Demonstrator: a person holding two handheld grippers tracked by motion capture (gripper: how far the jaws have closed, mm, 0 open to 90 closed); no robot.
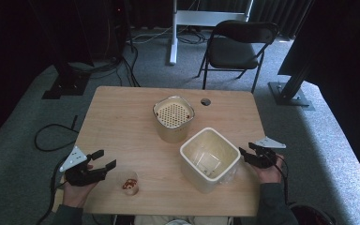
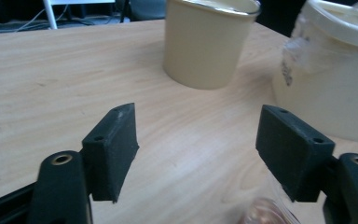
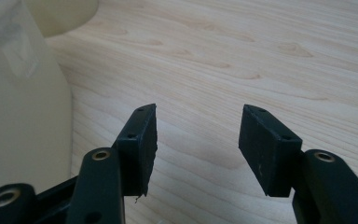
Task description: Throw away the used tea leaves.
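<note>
In the high view my left claw (image 1: 104,159) sits at the lower left of the frame, over the near edge of the wooden table (image 1: 122,117), with its jaws spread wide and holding nothing. The small cup (image 1: 130,182) with red pieces inside stands just to the lower right of those jaws, near them but apart. In the left gripper view the same cup (image 2: 268,212) appears blurred at the bottom edge, right of centre, beside the inner face of the right-hand jaw; I cannot tell whether it touches that jaw. My right claw (image 1: 247,153) lies at the lower right of the high view, its jaws also spread and empty, with their tips just beside the right wall of the square tub (image 1: 209,158). In the right gripper view that tub (image 3: 23,107) occupies the left of the frame, just left of the left-hand jaw. The round pot (image 1: 173,118) with a perforated insert stands at the centre of the table, above and left of the tub, well apart from both claws.
</note>
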